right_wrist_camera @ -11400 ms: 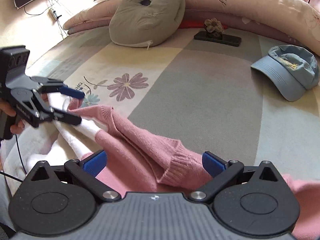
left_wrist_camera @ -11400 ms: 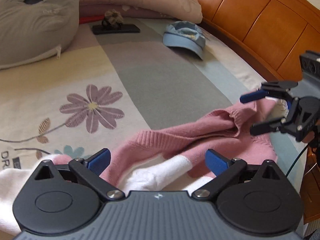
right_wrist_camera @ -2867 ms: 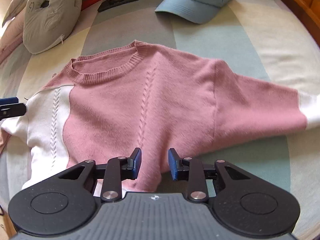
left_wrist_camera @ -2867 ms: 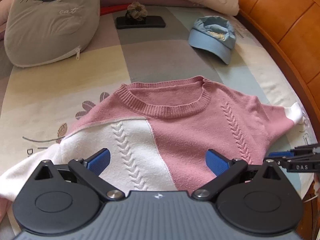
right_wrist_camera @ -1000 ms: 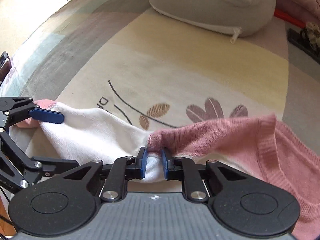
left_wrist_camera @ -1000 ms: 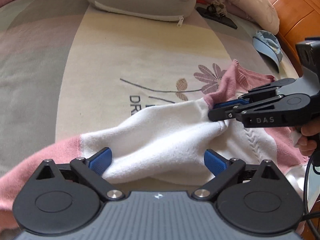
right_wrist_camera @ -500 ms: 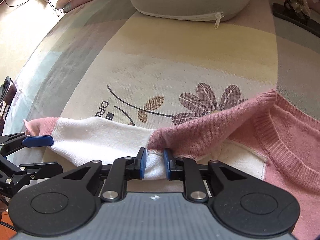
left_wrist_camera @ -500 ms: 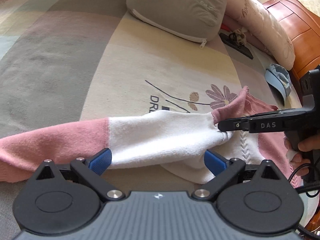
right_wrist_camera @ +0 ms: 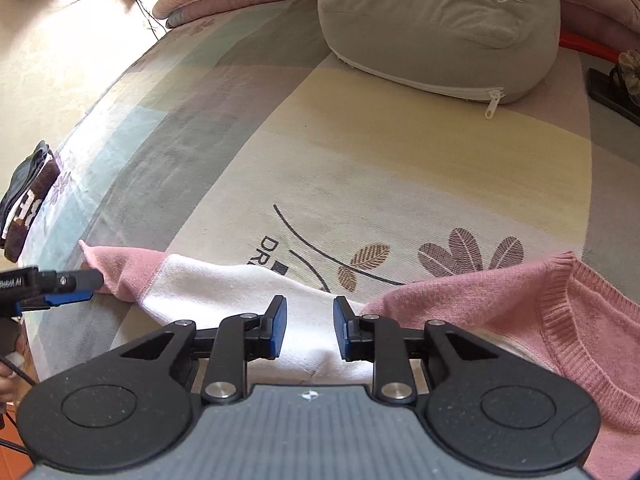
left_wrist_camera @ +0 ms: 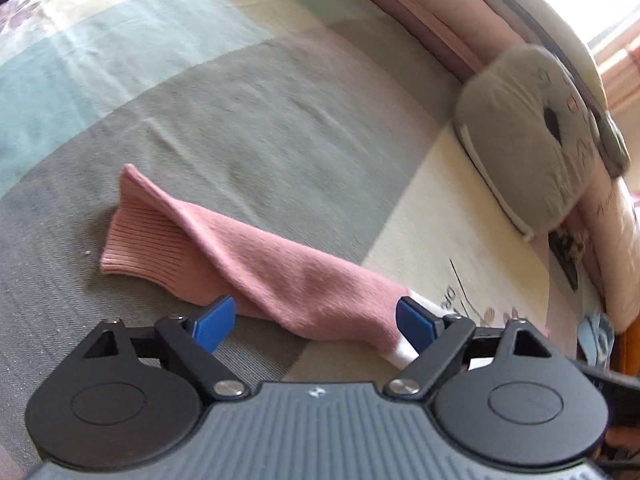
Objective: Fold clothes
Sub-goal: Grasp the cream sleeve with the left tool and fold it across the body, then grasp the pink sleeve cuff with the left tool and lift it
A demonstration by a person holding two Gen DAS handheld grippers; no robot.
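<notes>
A pink and white knit sweater (right_wrist_camera: pixel 520 320) lies flat on the bed, its left sleeve stretched out to the side. In the right wrist view my right gripper (right_wrist_camera: pixel 310 326) hovers over the white upper sleeve (right_wrist_camera: pixel 224 284). Its jaws are opening and the pads stand clear of the fabric. In the left wrist view my left gripper (left_wrist_camera: pixel 314 326) straddles the pink sleeve end (left_wrist_camera: pixel 280 276) behind the ribbed cuff (left_wrist_camera: pixel 144 248). Those jaws are wide and closing, without pressing on the cloth. The right wrist view shows the left gripper (right_wrist_camera: pixel 90 286) at the cuff tip.
A grey cat cushion (right_wrist_camera: pixel 440 20) sits at the back of the bed, with long pink pillows behind it. A dark phone with a flower clip (right_wrist_camera: pixel 612 88) lies far right. Folded dark clothing (right_wrist_camera: pixel 28 196) rests at the bed's left edge, beyond which is floor. A blue cap (left_wrist_camera: pixel 596 336) lies right.
My left gripper slid outward along the sleeve from the white part to the pink cuff end and rolled. My right gripper's jaws parted off the shoulder seam fabric and lifted slightly.
</notes>
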